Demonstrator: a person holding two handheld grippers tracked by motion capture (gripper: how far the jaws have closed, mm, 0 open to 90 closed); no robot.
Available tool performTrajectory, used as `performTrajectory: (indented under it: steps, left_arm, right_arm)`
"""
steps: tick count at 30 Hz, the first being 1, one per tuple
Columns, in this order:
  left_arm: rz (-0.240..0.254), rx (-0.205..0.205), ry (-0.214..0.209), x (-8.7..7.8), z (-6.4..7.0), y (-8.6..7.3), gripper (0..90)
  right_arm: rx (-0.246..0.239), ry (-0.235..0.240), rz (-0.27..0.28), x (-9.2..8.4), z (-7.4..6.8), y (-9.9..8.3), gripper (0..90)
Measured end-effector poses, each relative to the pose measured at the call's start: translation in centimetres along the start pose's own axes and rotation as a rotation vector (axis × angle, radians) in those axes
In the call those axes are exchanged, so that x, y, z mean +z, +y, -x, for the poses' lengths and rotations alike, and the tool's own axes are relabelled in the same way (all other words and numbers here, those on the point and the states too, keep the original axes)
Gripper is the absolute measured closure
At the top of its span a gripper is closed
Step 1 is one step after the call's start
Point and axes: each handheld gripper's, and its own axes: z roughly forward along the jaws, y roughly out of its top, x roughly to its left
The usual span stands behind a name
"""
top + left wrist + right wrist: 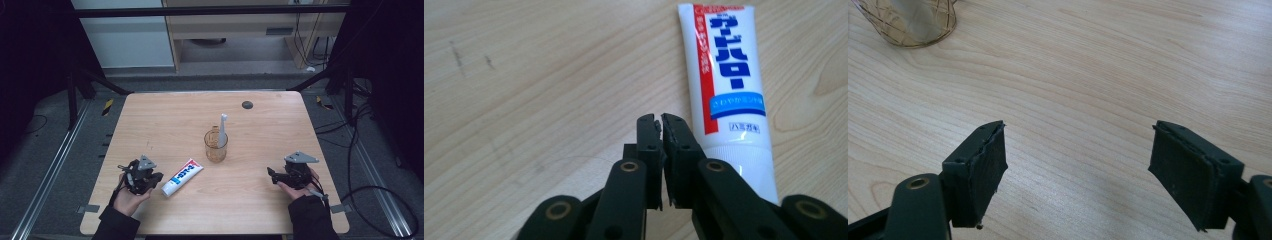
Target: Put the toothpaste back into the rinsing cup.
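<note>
Pale wood-grain table [260,195], square w/ rounded corners, smooth matte top w/ faint scuffs; dark grey carpet and black frame rails around it. A small dark round disc [247,104] sits near the far edge, approx 12 o'clock from table centre.

At centre: a clear amber-tinted glass cup [216,146], cylindrical, w/ fine gold line pattern on its wall. A white toothbrush [222,130] stands in it, leaning slightly, head up.

The toothpaste tube [182,177] lies flat at approx 7 o'clock from the cup, well apart from it. Soft glossy white plastic, red stripe down one side, blue lettering and a blue band; flat crimped end points toward the cup, white ribbed cap end toward me.

My left gripper [157,176], black hard plastic w/ brass-coloured pivot pins and a grey triangular plate on top, sits just beside the tube, at its 9 o'clock. In the left gripper view my jaws are almost pressed together, a thin slit btwn the rough black pads, nothing in them; the tube lies just to one side, not touched.

My right gripper [270,173] rests at approx 4 o'clock from the cup, well apart. Its jaws are spread wide, bare wood btwn the flat, textured pads [985,165].
</note>
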Motion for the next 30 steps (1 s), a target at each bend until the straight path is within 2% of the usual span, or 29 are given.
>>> performTrajectory:
  steps: [5, 11, 19, 23, 25, 30]
  left_arm:
    - [0.018, -0.003, -0.004, -0.9, -0.3, 0.7, 79.5]
    - [0.024, -0.008, -0.034, -1.3, -0.2, 1.6, 72.0]
    - [0.000, 0.017, -0.079, -1.1, 0.8, 2.9, 57.2]
    - [0.003, 0.047, -0.092, -1.2, 1.3, 3.4, 53.3]
    - [0.005, 0.048, -0.100, -1.2, 1.5, 3.8, 51.8]
    - [-0.013, 0.073, -0.106, -1.1, 1.9, 4.8, 49.4]
  right_arm:
    - [0.008, 0.000, 0.004, -0.1, 0.1, 0.0, 22.5]
    - [0.007, 0.000, 0.007, -0.1, 0.1, 0.1, 22.5]
    - [0.017, -0.012, 0.007, -0.2, 0.2, 0.1, 22.3]
    - [0.005, -0.012, 0.004, -0.1, 0.2, 0.2, 22.0]
    - [0.005, -0.011, 0.004, 0.0, 0.2, 0.2, 21.9]
    - [0.011, -0.014, 0.006, -0.1, 0.2, 0.2, 21.7]
